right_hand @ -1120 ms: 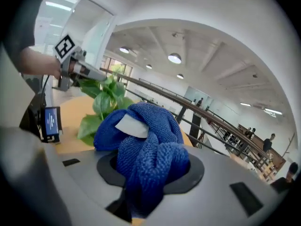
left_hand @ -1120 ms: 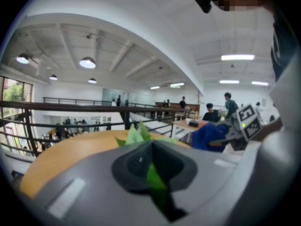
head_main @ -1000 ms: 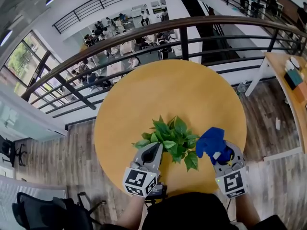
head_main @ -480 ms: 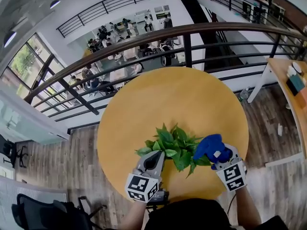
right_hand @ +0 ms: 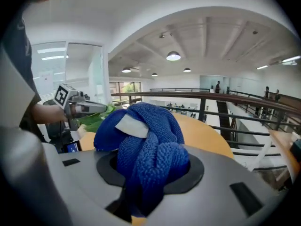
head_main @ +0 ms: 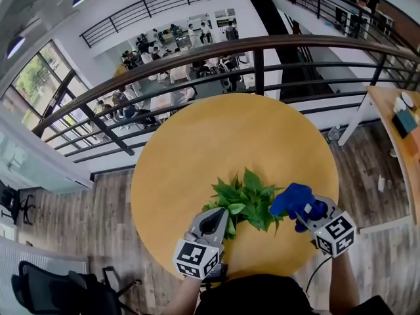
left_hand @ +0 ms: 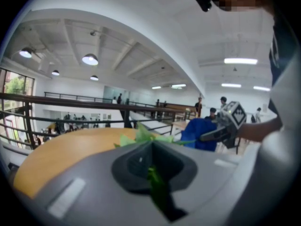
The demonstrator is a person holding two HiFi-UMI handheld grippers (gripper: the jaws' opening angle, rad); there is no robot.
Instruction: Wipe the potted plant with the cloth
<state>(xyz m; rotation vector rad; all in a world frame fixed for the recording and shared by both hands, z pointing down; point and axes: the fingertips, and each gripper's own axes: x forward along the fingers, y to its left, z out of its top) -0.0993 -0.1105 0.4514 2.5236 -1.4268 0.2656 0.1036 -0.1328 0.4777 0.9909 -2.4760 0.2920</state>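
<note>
One small potted plant (head_main: 246,199) sits near the table's (head_main: 216,130) front edge. Its thin, floppy leaves fan up and outward with no clear long axis. They look easy to tear, so each wants support from beneath. The left gripper (head_main: 218,215) is closed, pinching a leaf (left_hand: 153,178). The right gripper (head_main: 304,210) clamps the soft, bunched cloth (head_main: 292,197) at the foliage's right edge.

Person's left gripper (head_main: 218,214) low and pointing forward, jaws pinched on a green leaf (left_hand: 155,188), right gripper (head_main: 303,210) rolled sideways, jaws clamped on bunched blue cloth (right_hand: 146,149)
</note>
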